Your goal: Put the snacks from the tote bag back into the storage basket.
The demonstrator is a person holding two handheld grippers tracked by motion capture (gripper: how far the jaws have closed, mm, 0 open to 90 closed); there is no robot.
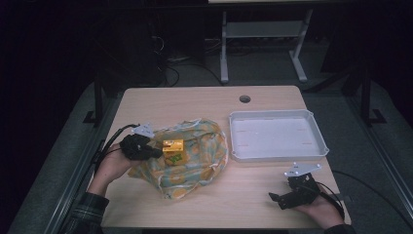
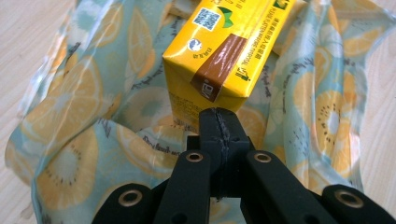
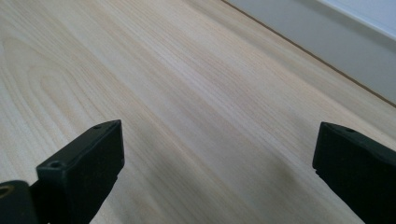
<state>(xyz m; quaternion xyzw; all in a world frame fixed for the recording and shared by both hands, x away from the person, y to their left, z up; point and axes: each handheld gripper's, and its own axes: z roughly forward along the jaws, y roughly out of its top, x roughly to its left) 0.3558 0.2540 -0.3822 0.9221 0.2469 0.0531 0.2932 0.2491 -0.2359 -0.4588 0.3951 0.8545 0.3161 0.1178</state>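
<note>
A light wooden table [image 1: 204,105] seen from above. At about nine o'clock lies a crumpled translucent plastic bag printed with orange slices [image 1: 195,158], and a small yellow cardboard drink carton [image 1: 173,150] stands on it.

The left gripper [image 1: 155,152] is at the carton's left side. In the left gripper view its black jaws are pressed together, tips touching just under the carton's near bottom corner [image 2: 219,60]. Whether a fold of the bag [image 2: 93,140] is pinched between them cannot be told; the carton itself is not gripped.

The right gripper [image 1: 277,199] rests at about five o'clock, well apart from the bag, jaws spread wide over bare wood.

A shallow white rectangular plastic tray [image 1: 277,156] sits at about two o'clock with nothing in it.

Judging the step as freeing the carton from the bag: keep only film in the pinch, pull slowly and low, and let the right gripper steady the carton so it does not topple.
</note>
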